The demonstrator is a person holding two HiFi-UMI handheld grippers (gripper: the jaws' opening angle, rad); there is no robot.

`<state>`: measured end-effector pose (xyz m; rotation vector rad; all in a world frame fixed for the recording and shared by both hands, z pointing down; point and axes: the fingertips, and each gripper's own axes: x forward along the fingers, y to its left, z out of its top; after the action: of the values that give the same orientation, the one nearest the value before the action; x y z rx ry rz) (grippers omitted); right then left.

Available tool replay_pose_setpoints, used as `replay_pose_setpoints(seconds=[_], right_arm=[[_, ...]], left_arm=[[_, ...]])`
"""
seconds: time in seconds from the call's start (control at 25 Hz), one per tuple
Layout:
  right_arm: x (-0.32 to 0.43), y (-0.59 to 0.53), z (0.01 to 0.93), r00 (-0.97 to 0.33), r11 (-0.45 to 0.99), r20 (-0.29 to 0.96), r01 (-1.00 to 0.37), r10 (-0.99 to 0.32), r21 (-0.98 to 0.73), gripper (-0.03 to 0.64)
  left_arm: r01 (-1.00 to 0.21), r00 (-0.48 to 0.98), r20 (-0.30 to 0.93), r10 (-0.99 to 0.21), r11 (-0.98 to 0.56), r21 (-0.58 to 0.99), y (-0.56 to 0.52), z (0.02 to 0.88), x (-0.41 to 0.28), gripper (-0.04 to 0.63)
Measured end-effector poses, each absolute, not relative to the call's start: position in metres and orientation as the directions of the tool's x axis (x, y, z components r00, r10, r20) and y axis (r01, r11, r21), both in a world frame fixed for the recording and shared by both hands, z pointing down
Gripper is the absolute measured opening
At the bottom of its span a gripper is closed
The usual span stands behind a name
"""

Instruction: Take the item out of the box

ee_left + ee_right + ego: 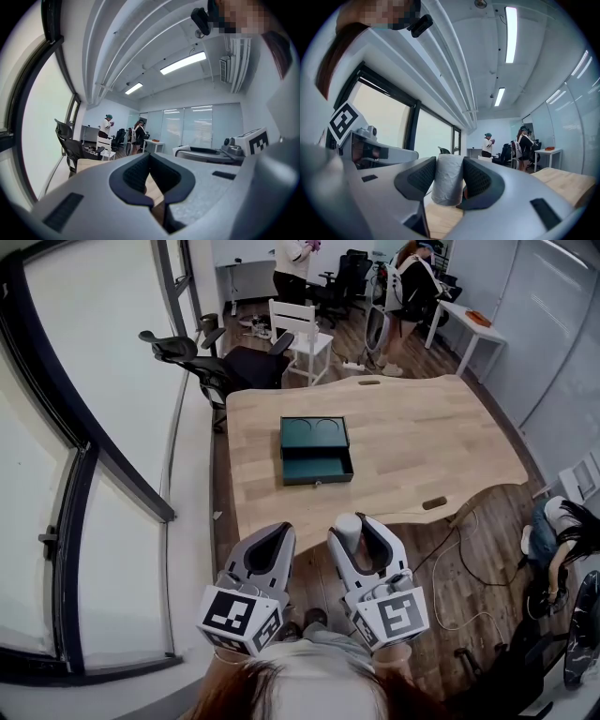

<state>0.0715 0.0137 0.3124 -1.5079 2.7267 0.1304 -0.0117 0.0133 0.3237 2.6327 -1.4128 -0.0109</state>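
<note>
- Right gripper (359, 531), low in the frame by the person's body, clamps a pale grey cylinder (447, 180). The left gripper (272, 540) beside it has its jaws together and empty.
- Wooden table (422, 427) fills mid-frame.
- Dark green box (317, 478), drawer pulled out, sits upper centre, well apart from both grippers.
- Cylinder stands upright between the pads, clear of the box; probably the item, so setting it down falls to the right.

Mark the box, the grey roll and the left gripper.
box (317, 465), head view, its open lower part.
grey roll (447, 180), right gripper view, its side.
left gripper (149, 158), left gripper view, where its tips meet.
</note>
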Motion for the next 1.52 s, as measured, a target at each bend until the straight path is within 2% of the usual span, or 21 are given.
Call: replay_pose_setpoints(seconds=[1.52], right_arm=[[0.107, -0.010, 0.321, -0.546, 0.544, -0.037, -0.838, -0.837, 0.051, 0.196]], left_arm=[[-0.823, 0.566, 0.100, -0.818, -0.555, 0.120, -0.015, 0.326, 0.033, 0.006]])
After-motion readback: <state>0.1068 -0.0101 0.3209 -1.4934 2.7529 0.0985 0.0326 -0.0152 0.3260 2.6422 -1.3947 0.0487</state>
